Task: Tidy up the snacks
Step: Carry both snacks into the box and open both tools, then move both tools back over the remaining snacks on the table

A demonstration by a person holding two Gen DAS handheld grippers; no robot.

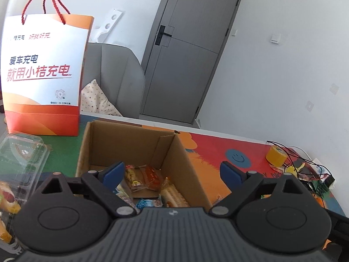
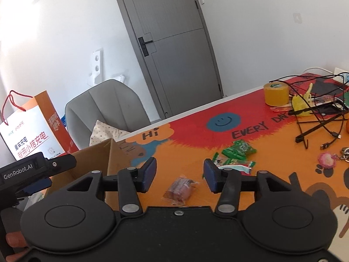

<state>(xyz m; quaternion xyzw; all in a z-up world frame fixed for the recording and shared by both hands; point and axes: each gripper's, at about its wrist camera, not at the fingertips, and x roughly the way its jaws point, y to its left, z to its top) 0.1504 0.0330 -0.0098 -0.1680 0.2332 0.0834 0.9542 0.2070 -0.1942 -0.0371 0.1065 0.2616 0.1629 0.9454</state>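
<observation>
left tool [image 1: 172,171] wide over snack-filled cardboard box [image 1: 130,144], right tool [image 2: 180,174] part-open, empty

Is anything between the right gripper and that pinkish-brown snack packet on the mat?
Nothing visible. The pinkish-brown snack packet lies alone on the mat just ahead of the right gripper, whose jaws stand open; the green wrappers lie farther back.

Cardboard box [image 1: 130,144] stands on the counter [image 2: 272,152], several wrapped snacks [image 1: 150,181] inside. Paper bag [image 1: 41,76] stands behind and left of box; clear plastic container [image 1: 21,152] left of box. Right of box, loose on counter: one snack packet [image 2: 180,188], further packets [image 2: 237,150] beyond. Tape roll [image 2: 276,93] at far right, cables [image 2: 322,118] beside it. Chair [image 1: 113,76] behind counter.
</observation>
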